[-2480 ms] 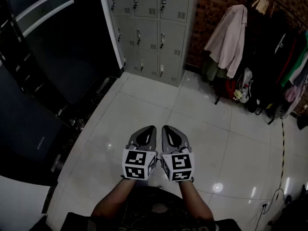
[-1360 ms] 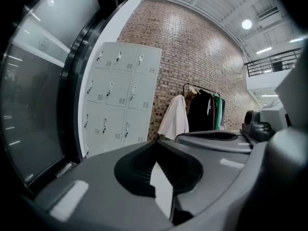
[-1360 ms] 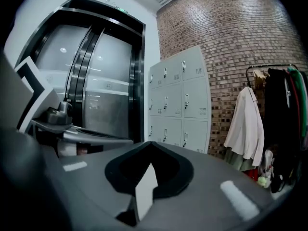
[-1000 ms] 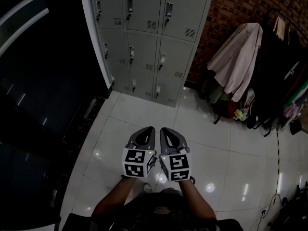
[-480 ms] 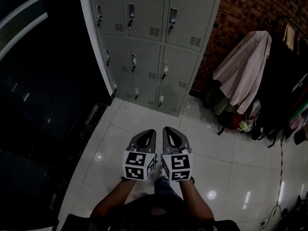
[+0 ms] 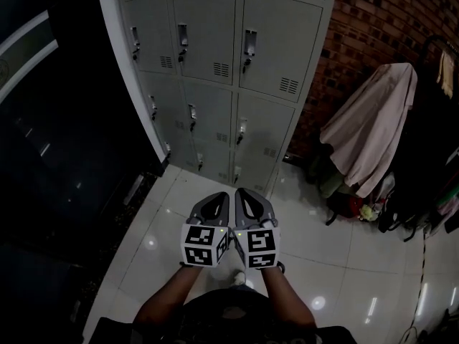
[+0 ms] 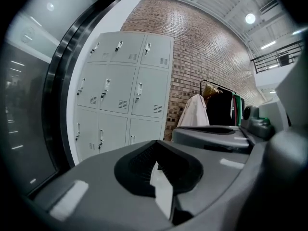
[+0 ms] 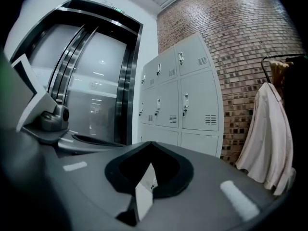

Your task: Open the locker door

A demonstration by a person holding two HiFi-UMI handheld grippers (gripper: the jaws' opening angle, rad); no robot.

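The locker bank stands upright at the far edge of the tiled floor, three columns of grey locker doors wide. Every door in view sits flush with its frame, closed. Each door carries a latch handle near its upper left corner and a vent slot group near its lower right corner. The left side of the bank meets a white frame edge, with dark glazed panels beyond it. The right side of the bank meets a brick wall. Near that wall, a pale coat hangs on a clothes rack along with darker garments. The left tool and the right tool are held side by side over the floor, just beside each other, tips pointing toward the lockers and well apart from them. Neither tool touches any door or handle. In the left gripper view, the jaws of the left tool meet at the tip with nothing between them. In the right gripper view, the jaws of the right tool are likewise fully closed and empty. The person's forearms extend from the bottom edge of the head view to the marker cubes at the rear of each tool.
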